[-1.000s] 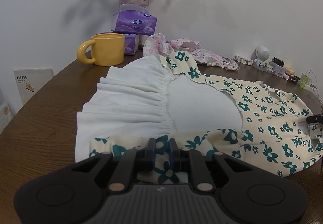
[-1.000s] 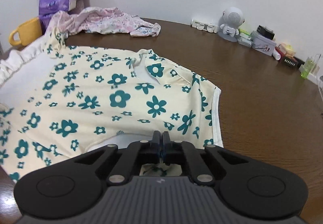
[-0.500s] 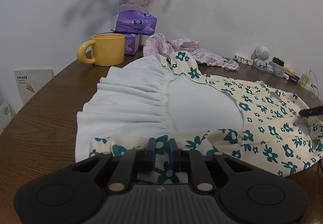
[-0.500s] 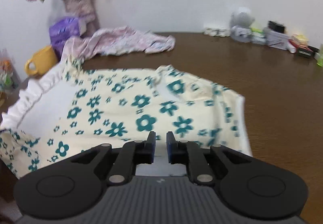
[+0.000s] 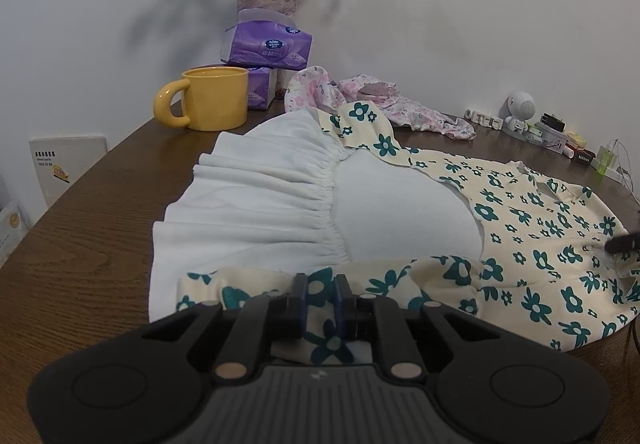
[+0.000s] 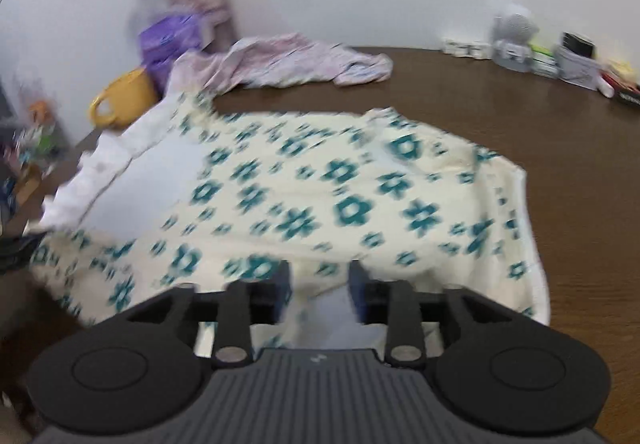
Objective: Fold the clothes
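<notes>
The right wrist view is smeared by motion, so the flower print on the dress (image 6: 304,184) is blurred there. The dress is spread flat on the worktop (image 5: 88,228), in front of the yellow mug (image 5: 214,100). A fold of its near hem is clamped in the left gripper (image 5: 320,294), unchanged from a second ago. The right gripper (image 6: 319,286) was pinched on the hem then; its jaws have just been opening and are now parted, cloth lying loose between them.

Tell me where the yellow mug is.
In the left wrist view the yellow mug stands at the table's far left, beside the purple tissue packs and just behind the white ruffled hem of the floral dress.
</notes>
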A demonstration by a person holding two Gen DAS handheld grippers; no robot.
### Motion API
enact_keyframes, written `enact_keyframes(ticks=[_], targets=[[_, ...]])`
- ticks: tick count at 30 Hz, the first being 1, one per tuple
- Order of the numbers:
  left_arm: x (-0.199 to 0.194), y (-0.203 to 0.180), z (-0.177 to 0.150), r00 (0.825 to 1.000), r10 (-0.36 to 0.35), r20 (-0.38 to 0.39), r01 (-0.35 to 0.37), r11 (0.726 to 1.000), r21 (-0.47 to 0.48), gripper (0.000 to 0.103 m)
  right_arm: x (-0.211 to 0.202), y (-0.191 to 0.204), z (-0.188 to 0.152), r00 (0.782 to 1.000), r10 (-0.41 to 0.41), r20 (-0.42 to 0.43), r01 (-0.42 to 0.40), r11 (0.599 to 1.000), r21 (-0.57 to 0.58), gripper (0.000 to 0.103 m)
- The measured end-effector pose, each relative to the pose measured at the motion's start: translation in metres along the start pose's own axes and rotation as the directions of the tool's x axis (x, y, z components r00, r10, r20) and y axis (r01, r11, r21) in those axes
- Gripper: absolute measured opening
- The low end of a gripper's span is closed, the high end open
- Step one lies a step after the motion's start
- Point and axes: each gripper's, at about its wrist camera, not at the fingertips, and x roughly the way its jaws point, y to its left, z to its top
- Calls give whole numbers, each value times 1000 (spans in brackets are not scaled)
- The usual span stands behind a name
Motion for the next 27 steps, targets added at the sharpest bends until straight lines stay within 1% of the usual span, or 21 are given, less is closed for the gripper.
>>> enact_keyframes(ticks=[2,4,5,8,13,14,17,18,21,22,23,24,27], targets=[[0,1,0,1000,-4,0,4,1000,-4,12,6,5,-7,1000,-8,-28,8,1000,-6,34],[0,2,0,1000,-8,0,8,1000,-8,12,11,2,-14,999,-2,-37,3,999,36,19],[0,2,0,1000,-8,0,8,1000,-9,12,11,1,-16,1000,-8,-27,9,999,53,0],[0,2,0,1000,-9,0,9,1000,-10,12,4,-1,-20,999,4,-32,-1,996,89,0],[0,2,0,1000,-8,0,8,1000,-10,12,-5,6,-28,998,-8,-60,11,998,56,0],[0,3,0,1000,-10,0,10,1000,-13,12,-6,5,-27,998,-5,-55,9,998,64,1],[-1,3,0,1000,-13,1,13,1000,-21,12,-7,-3,-20,999,39,-13,-37,989,145,12],[-1,3,0,1000,-14,1,14,1000,-23,12,-5,-5,-18,999,43,-8,-41,987,158,14],[-1,3,0,1000,-14,1,14,1000,-28,12,6,-5,-18,998,52,-21,-48,985,167,15],[-1,3,0,1000,-13,1,13,1000,-29,12,8,-3,-19,999,51,-16,-48,986,157,14],[-1,3,0,1000,-13,1,13,999,-29,12,9,-3,-20,999,50,-16,-47,987,156,5],[-1,3,0,1000,-13,1,13,999,-30,12,9,-3,-21,999,51,-19,-47,986,160,0],[-1,3,0,1000,-12,2,12,999,-30,12,3,0,-25,999,45,-23,-42,989,144,0]])
